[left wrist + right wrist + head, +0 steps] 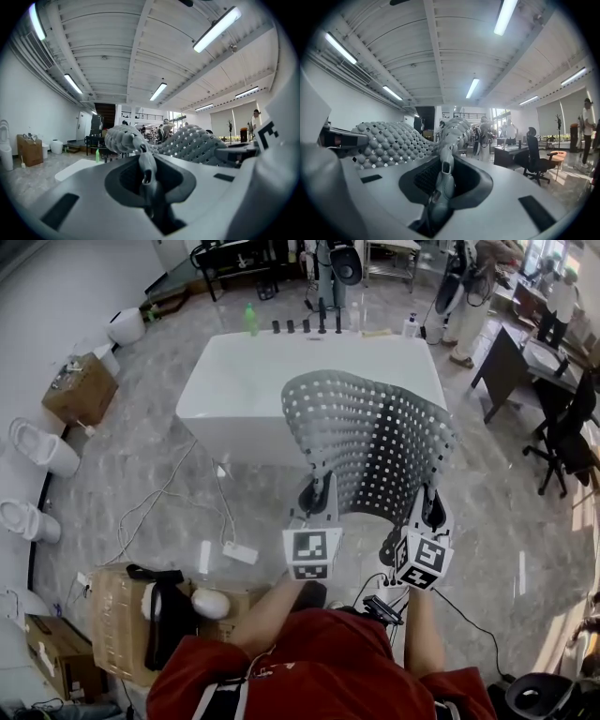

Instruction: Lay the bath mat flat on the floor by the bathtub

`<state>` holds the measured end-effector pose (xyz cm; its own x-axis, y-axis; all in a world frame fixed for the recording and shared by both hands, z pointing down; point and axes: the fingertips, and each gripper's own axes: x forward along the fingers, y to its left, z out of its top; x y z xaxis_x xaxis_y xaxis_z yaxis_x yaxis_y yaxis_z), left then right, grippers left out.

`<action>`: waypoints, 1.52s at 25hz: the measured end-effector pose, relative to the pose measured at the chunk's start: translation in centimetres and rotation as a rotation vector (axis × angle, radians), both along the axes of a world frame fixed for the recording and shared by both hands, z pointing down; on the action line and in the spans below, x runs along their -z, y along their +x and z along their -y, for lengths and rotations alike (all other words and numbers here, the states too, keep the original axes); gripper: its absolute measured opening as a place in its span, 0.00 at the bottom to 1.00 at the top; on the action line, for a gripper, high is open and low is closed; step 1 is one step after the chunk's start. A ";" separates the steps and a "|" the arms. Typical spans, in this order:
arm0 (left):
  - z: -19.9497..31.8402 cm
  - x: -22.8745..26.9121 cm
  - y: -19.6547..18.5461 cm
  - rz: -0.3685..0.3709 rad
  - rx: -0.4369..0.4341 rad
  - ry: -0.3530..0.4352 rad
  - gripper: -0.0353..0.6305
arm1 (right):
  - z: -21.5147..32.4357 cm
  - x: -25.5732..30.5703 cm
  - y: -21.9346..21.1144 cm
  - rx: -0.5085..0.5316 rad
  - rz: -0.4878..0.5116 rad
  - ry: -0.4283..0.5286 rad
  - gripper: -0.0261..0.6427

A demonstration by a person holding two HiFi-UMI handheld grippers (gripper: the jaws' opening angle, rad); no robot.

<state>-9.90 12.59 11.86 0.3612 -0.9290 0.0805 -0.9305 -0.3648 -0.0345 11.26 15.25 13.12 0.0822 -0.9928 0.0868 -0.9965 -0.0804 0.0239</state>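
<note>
A grey perforated bath mat (370, 442) hangs spread in the air between my two grippers, in front of the white bathtub (244, 390). My left gripper (319, 491) is shut on the mat's near left edge; my right gripper (429, 501) is shut on its near right edge. In the left gripper view the mat's edge (144, 165) is pinched between the jaws and the bumpy sheet (187, 143) runs off to the right. In the right gripper view the pinched edge (444, 172) rises from the jaws and the sheet (389, 138) spreads left. Both grippers point level.
Bottles and black taps (305, 324) line the tub's far rim. White cables and a power strip (239, 552) lie on the marble floor at the left. Cardboard boxes (127, 620) sit near left, toilets (37, 451) along the left wall. Desks, office chairs (562, 432) and people stand right.
</note>
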 end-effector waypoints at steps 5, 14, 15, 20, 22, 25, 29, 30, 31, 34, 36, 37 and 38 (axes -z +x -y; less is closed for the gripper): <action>2.7 0.6 -0.6 0.002 -0.028 0.003 0.14 | 2.6 0.5 -1.0 -0.007 -0.004 -0.006 0.14; 6.8 0.9 -1.8 -0.009 -0.057 0.007 0.13 | 6.1 1.1 -2.1 -0.037 -0.024 -0.005 0.14; 7.2 0.8 -1.9 -0.010 -0.062 0.005 0.14 | 6.5 1.1 -2.1 -0.045 -0.019 -0.006 0.14; 9.6 0.2 -2.7 -0.009 -0.083 0.009 0.14 | 8.4 0.5 -2.6 -0.072 -0.016 0.000 0.14; 10.7 -0.5 -2.7 -0.013 -0.092 0.001 0.13 | 9.1 0.1 -2.4 -0.090 -0.018 -0.001 0.14; 12.0 -1.4 -2.3 -0.021 -0.113 -0.013 0.13 | 10.0 -0.6 -1.8 -0.118 -0.013 -0.007 0.14; 13.2 -2.1 -0.7 -0.011 -0.156 -0.018 0.14 | 10.8 -1.5 -0.7 -0.149 -0.010 -0.018 0.14; 13.6 -2.2 -0.3 -0.010 -0.162 -0.019 0.14 | 11.0 -1.6 -0.3 -0.156 -0.008 -0.019 0.14; 14.1 -2.3 0.1 -0.011 -0.166 -0.021 0.14 | 11.4 -1.7 0.1 -0.163 -0.005 -0.020 0.14; 15.7 -2.8 1.9 -0.012 -0.172 -0.031 0.13 | 12.6 -2.2 2.0 -0.178 -0.001 -0.024 0.14; 16.6 -3.4 3.4 -0.003 -0.172 -0.041 0.14 | 13.7 -2.9 3.8 -0.180 0.002 -0.030 0.14; 17.2 -3.7 4.3 0.003 -0.170 -0.046 0.14 | 14.4 -3.2 4.7 -0.179 0.006 -0.033 0.14; 17.8 -4.0 5.1 0.008 -0.166 -0.050 0.13 | 15.1 -3.5 5.5 -0.175 0.010 -0.038 0.14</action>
